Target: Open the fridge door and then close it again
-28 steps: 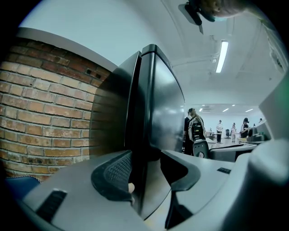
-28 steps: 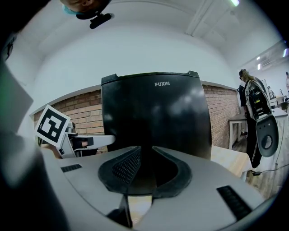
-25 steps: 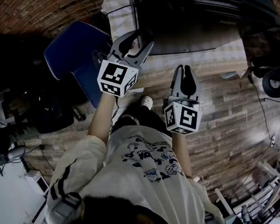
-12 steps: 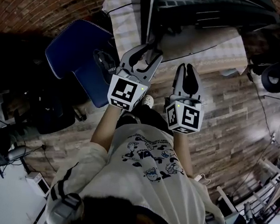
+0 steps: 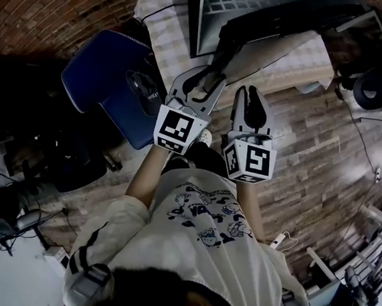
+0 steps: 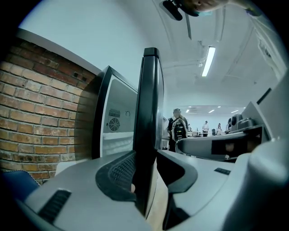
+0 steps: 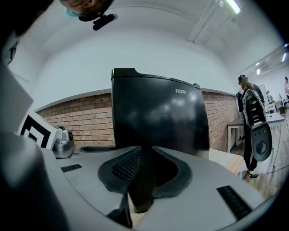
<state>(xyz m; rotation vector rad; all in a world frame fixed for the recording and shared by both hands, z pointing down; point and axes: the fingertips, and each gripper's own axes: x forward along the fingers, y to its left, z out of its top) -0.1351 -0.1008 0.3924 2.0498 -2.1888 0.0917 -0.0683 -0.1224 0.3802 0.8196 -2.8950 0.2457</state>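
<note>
Left gripper [image 5: 201, 83] straddles the free edge of the fridge door [image 6: 149, 117]. Its jaws are closing: the left pad is against the edge, the right pad just clear. Right gripper [image 5: 250, 93] hangs just beside it, clenched and empty, facing the door's black front. Door stands open from the fridge [image 5: 259, 1] on the counter [image 5: 168, 39].
</note>
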